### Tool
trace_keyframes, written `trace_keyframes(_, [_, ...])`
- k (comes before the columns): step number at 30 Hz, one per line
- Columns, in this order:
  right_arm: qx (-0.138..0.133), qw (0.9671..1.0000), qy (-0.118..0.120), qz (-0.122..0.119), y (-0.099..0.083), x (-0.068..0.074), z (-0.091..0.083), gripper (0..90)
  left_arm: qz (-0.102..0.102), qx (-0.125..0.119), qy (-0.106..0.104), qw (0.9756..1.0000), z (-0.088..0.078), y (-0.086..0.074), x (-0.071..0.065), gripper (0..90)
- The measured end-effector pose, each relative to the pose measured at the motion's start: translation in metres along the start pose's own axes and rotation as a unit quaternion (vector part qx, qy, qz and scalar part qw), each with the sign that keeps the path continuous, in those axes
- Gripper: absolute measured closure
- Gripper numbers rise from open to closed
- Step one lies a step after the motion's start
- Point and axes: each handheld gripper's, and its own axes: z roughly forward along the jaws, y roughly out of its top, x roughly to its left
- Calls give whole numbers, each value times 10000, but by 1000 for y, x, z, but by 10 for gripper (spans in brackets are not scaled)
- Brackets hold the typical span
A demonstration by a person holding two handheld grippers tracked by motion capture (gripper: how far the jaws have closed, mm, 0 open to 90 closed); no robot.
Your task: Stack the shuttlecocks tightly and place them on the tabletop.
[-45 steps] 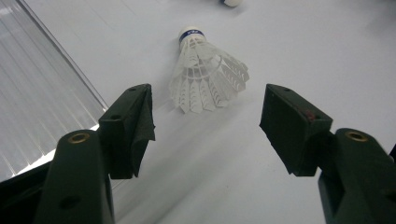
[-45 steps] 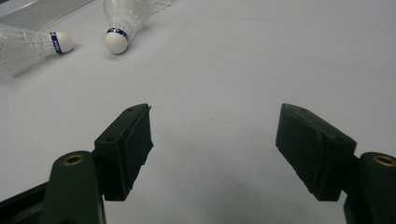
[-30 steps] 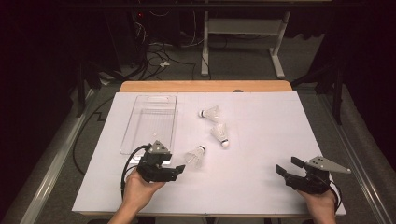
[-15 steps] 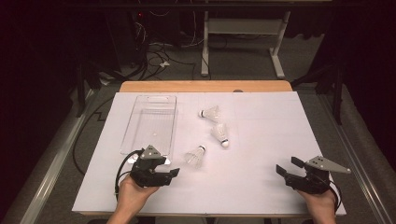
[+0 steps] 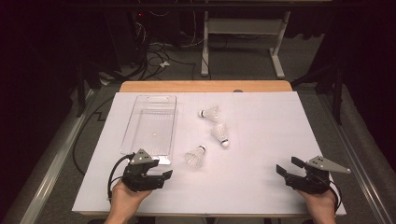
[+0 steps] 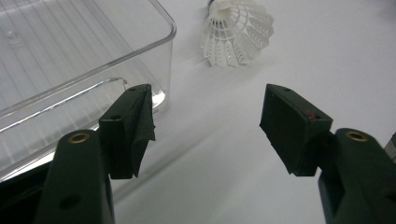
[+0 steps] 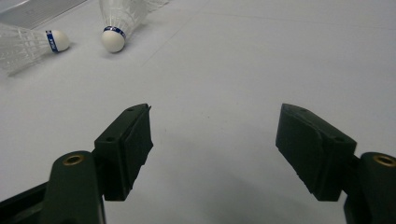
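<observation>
Shuttlecocks lie on the white surface (image 5: 261,154), three of them, just to the right of the clear box (image 5: 152,123). The nearest shuttlecock (image 5: 194,157) sits beside the box's near right corner. The middle shuttlecock (image 5: 220,133) and the far shuttlecock (image 5: 210,113) lie a little farther back, close to each other.

Your left gripper (image 5: 148,176) has moved. A second ago it was up close to the nearest shuttlecock. Now you have pulled it back toward you and a bit to the left, and the shuttlecock did not come along. Its fingers (image 6: 130,126) are wide open and hold nothing. In the left gripper view the shuttlecock lies ahead of the fingers, next to the box corner.

Your right gripper (image 5: 292,169) has stayed where it was, near the right front of the surface. Its fingers (image 7: 128,149) are wide open too, with nothing in them.

So no shuttlecock is picked up yet. The box looks empty, though it is hard to be sure through the clear plastic. You likely need to reach for the nearest shuttlecock again.
</observation>
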Motion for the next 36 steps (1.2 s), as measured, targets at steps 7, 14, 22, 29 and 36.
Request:
trace_keyframes(7, [0, 10000, -8, 8, 0, 0, 0, 271, -83, -96, 118, 9999, -6, -8, 4, 352])
trace_keyframes(14, [-3, 10000, -14, 8, 0, 0, 0, 271, -181, -190, 290, 9992, -11, -16, 9, 347])
trace_keyframes(22, [-4, 10000, -27, 25, 0, 0, 0, 271, -342, -298, 367, 9983, -16, -27, 15, 344])
trace_keyframes(29, [-2, 10000, -44, 33, 0, -1, -1, 271, -428, -450, 500, 9968, -19, -37, 20, 334])
trace_keyframes(36, [-3, 10000, -65, 48, -1, -1, -1, 271, -526, -652, 687, 9941, -24, -43, 26, 329])
